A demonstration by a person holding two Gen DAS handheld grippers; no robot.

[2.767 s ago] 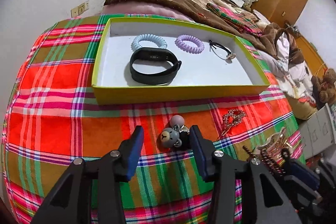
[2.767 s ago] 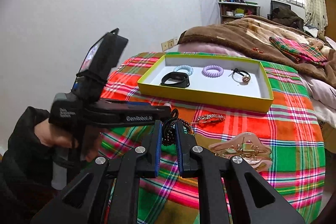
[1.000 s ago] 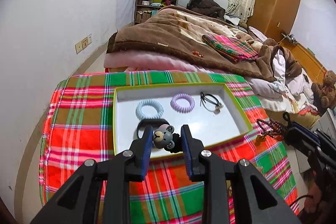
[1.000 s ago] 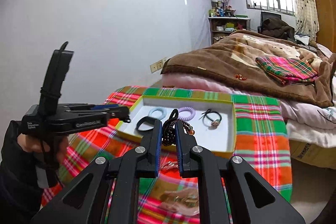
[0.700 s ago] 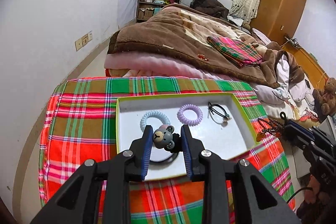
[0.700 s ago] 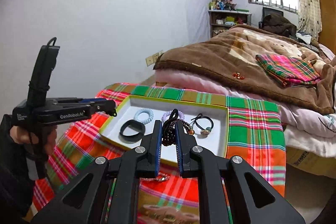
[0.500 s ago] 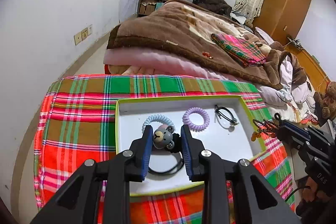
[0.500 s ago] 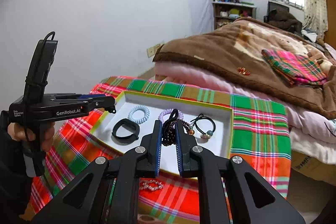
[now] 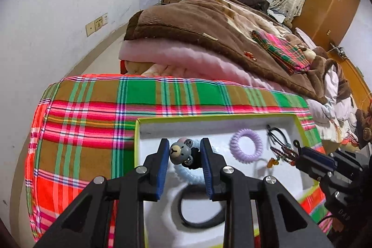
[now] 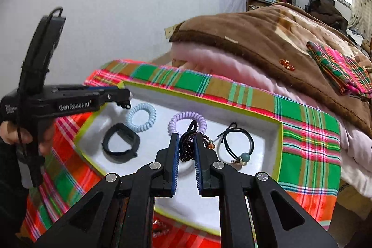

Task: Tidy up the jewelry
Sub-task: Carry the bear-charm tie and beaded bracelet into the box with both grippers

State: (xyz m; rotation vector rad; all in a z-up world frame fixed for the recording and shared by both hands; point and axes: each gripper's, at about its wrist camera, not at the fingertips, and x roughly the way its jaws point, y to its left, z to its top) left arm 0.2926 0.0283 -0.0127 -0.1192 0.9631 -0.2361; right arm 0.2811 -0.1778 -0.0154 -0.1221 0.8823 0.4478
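Both tongs hover over the yellow-rimmed white cardboard tray [image 10: 277, 131] at the tabletop's far edge, ready to drop: left tongs [image 9: 184, 155] pinch a grey bear-charm hair tie [image 9: 180, 152], right tongs [image 10: 186, 150] narrowly clamp dark beaded bracelets [image 10: 187, 148].

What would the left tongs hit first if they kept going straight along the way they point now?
Probably the light blue spiral hair tie on the tray floor: it lies directly past the left tongs, behind the bear charm they hold. Depth is hard to judge, so the white floor beside it is possible.
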